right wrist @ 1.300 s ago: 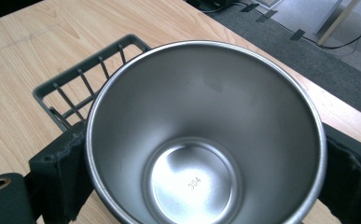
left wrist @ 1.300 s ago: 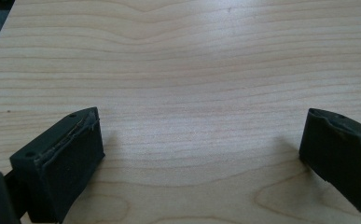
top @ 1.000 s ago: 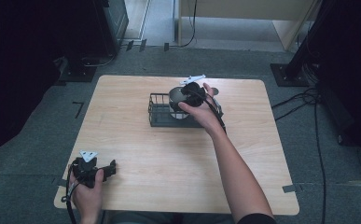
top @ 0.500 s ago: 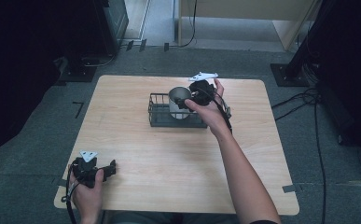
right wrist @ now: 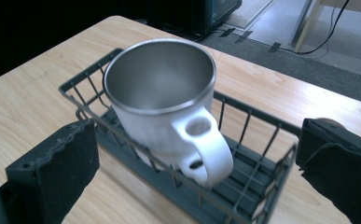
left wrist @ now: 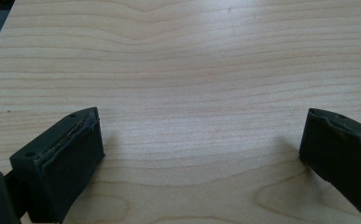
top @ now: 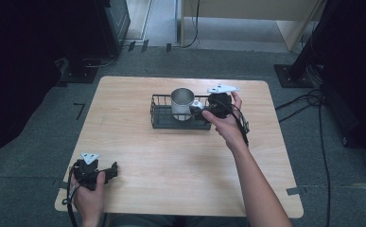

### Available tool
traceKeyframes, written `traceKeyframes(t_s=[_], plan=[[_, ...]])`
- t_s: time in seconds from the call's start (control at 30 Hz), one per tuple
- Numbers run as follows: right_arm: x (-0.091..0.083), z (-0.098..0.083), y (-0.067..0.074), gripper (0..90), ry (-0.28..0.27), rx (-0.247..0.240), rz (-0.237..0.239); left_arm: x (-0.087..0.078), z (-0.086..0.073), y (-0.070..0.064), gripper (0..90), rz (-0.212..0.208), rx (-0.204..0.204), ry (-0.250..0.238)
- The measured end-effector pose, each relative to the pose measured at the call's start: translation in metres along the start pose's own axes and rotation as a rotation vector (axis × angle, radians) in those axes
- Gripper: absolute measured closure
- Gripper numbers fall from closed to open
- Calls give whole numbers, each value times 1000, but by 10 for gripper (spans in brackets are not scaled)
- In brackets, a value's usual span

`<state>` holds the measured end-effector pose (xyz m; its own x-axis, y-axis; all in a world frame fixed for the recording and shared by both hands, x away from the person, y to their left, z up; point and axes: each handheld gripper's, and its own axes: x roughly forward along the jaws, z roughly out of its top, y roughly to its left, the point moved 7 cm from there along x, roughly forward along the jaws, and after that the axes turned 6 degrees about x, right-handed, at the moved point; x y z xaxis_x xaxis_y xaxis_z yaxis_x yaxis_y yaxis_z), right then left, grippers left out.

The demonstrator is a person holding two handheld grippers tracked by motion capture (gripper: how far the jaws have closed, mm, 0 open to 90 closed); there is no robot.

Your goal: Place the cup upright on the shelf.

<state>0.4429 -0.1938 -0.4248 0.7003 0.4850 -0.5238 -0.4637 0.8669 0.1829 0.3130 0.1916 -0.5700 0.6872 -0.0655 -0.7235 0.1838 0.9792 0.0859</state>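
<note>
A white mug (top: 182, 103) with a steel inside stands upright in a dark wire basket (top: 161, 119) at the middle of the table's far half. Its handle (right wrist: 206, 149) points at my right gripper (top: 204, 109), which is open just off the basket's right end with nothing between its jaws. In the right gripper view the mug (right wrist: 162, 100) sits ahead of the wide-apart pads (right wrist: 57, 165). My left gripper (top: 106, 171) rests open at the table's near left corner, over bare wood (left wrist: 192, 93).
The light wooden table (top: 138, 156) has bare room between the basket and the near edge. Cables (top: 322, 101) and a black stand base (top: 291, 73) lie on the grey floor to the right. Dark equipment (top: 109, 23) stands beyond the far left corner.
My right gripper has let go of the mug and drawn back to the right of the basket, leaving the mug standing in it. The left gripper has not moved.
</note>
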Motion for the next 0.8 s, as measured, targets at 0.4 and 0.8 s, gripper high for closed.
traceKeyframes(t_s=[0.4, 0.8], plan=[[-23, -30, -3, 0, -2, 7, -18, 0, 0, 0, 0, 0, 0, 0], [-47, -57, -10, 0, -20, 34, -33, 0, 0, 0, 0, 0, 0, 0]])
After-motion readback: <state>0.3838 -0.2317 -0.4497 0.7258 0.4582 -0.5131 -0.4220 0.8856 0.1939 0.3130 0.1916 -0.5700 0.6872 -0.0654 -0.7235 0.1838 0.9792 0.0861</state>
